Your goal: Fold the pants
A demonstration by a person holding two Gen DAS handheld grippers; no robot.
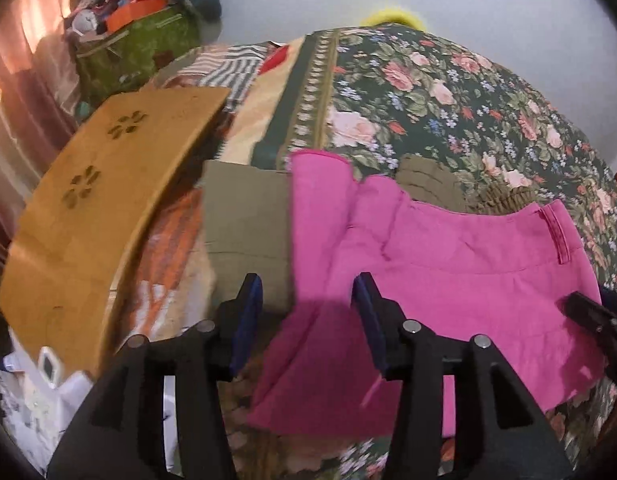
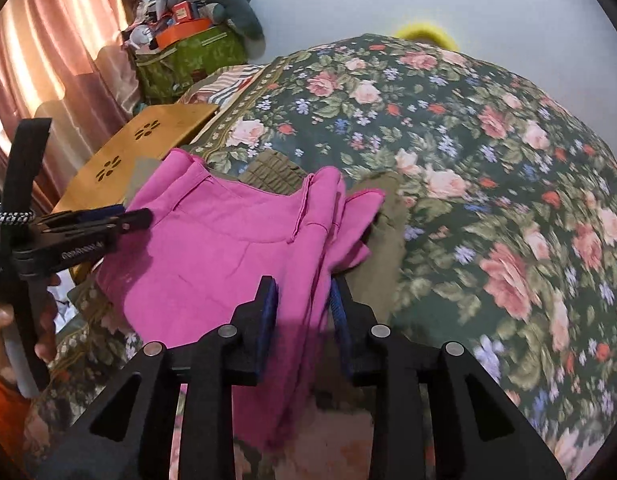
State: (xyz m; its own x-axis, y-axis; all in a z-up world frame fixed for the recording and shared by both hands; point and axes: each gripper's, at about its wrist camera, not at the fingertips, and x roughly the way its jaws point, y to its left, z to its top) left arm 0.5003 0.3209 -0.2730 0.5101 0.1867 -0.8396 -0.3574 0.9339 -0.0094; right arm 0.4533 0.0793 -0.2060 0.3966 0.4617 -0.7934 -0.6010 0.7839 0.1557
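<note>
A wooden lap table [image 1: 108,200] with flower-shaped cut-outs rests at the left side of the bed. A folded olive garment [image 1: 248,232] lies just beside it on the floral bedspread [image 1: 448,92].

The pink pants [image 1: 448,272] lie on the bed, overlapping the olive garment, with the waistband and belt loop toward the right in the left wrist view.

The left gripper [image 1: 308,296] hangs above the left edge of the pants. Its jaws stand apart; pink fabric lies between and beneath them, and the pads do not press on it.

The right gripper [image 2: 304,300] hangs at the opposite edge of the pants [image 2: 212,248]. Its jaws stand slightly apart with a fold of pink fabric between them; no pad is seen clamping it.
</note>
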